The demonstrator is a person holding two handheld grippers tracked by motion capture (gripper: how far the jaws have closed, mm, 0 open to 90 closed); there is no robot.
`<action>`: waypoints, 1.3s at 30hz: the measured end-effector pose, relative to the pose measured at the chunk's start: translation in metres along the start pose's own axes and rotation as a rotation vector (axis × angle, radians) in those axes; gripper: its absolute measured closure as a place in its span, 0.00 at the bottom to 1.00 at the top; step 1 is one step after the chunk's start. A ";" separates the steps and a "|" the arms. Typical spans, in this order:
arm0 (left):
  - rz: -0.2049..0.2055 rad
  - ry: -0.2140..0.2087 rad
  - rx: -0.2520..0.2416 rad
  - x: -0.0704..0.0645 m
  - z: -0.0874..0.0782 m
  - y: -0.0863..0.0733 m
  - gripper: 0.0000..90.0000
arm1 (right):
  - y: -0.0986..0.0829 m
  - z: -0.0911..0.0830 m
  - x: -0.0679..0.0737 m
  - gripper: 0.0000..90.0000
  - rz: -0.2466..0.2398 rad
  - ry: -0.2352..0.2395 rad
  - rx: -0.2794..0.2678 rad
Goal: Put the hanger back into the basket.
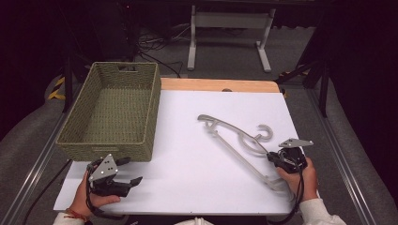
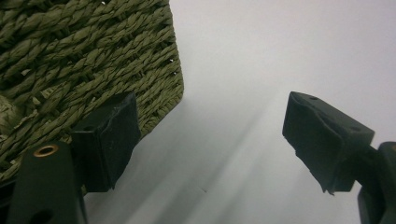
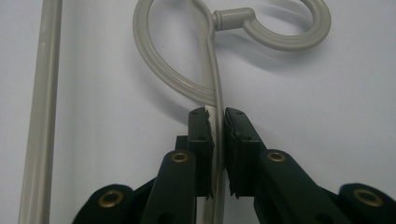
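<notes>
Black jaws of the right gripper (image 3: 218,122) pinch a thin arm of a grey plastic clothes hanger (image 3: 210,70), just below the loop where its hook joins the body. In the right gripper view the hanger's rod runs down between the two pads, which press on it from either side, and the curled hook lies above on the white surface; the hanger's straight bottom bar stands along the left edge of that view. From the high view, the right gripper (image 1: 276,158) sits near the right front of the white tabletop (image 1: 187,168), held by the person's right hand (image 1: 300,180), and the hanger (image 1: 225,133) stretches from it diagonally up and left across the board, lying flat.

The left gripper (image 1: 126,169) rests at the front left of the table in the person's left hand (image 1: 89,194), its jaws spread wide with nothing between them. In the left gripper view one pad (image 2: 109,140) is close against the corner of a woven green basket (image 2: 84,60), while the other is over bare white board. The basket (image 1: 117,110) stands at the table's left side, well apart from the hanger. A strip of bare wood (image 1: 220,85) shows along the far edge of the table.
</notes>
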State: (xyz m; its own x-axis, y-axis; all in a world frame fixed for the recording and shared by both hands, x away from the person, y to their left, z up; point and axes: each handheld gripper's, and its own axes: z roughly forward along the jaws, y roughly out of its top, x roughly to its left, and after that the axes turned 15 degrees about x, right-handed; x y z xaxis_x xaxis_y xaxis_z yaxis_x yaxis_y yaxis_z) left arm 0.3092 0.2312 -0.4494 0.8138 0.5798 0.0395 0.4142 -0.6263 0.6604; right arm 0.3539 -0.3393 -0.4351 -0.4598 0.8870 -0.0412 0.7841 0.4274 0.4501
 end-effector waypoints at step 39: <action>0.243 -0.044 0.015 -0.047 0.020 0.100 0.23 | 0.014 -0.012 0.035 0.92 -0.183 0.025 -0.096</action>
State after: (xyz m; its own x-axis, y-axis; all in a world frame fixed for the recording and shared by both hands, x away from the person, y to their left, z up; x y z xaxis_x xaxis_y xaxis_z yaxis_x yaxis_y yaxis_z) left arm 0.3200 0.1310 -0.4002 0.9072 0.3878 0.1633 0.2095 -0.7528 0.6240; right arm 0.3444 -0.3045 -0.4196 -0.6021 0.7910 -0.1086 0.6438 0.5614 0.5199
